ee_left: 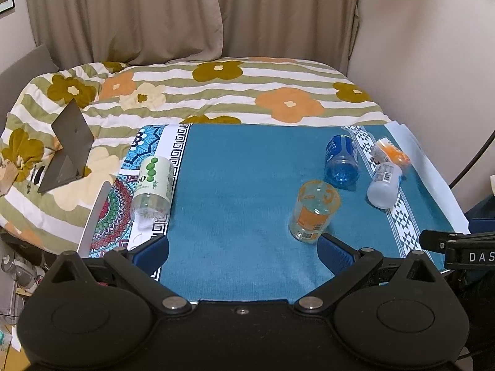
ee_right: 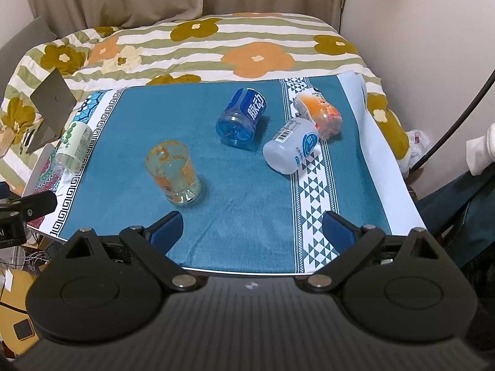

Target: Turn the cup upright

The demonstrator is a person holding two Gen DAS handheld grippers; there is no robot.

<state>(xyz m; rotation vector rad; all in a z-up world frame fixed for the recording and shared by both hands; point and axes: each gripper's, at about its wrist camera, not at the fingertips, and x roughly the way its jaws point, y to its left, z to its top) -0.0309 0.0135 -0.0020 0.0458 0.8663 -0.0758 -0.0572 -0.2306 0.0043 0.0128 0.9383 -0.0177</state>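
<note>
A clear cup with an orange label [ee_left: 314, 211] [ee_right: 174, 173] stands upright on the teal cloth [ee_left: 235, 191] [ee_right: 241, 191]. Four cups lie on their sides: a green-labelled one [ee_left: 152, 185] [ee_right: 72, 147] at the left edge, a blue one [ee_left: 342, 162] [ee_right: 242, 117], a frosted white one [ee_left: 385, 184] [ee_right: 290, 145] and an orange one [ee_left: 391, 151] [ee_right: 320, 114] at the right. My left gripper [ee_left: 244, 250] is open and empty, its right finger just beside the upright cup's base. My right gripper [ee_right: 252, 232] is open and empty at the table's near edge.
The table stands against a bed with a flowered duvet [ee_left: 216, 92] [ee_right: 216, 43]. An open laptop [ee_left: 66, 148] [ee_right: 51, 108] sits on the bed at the left. Curtains and a wall are behind. A black cable [ee_right: 458, 117] hangs at the right.
</note>
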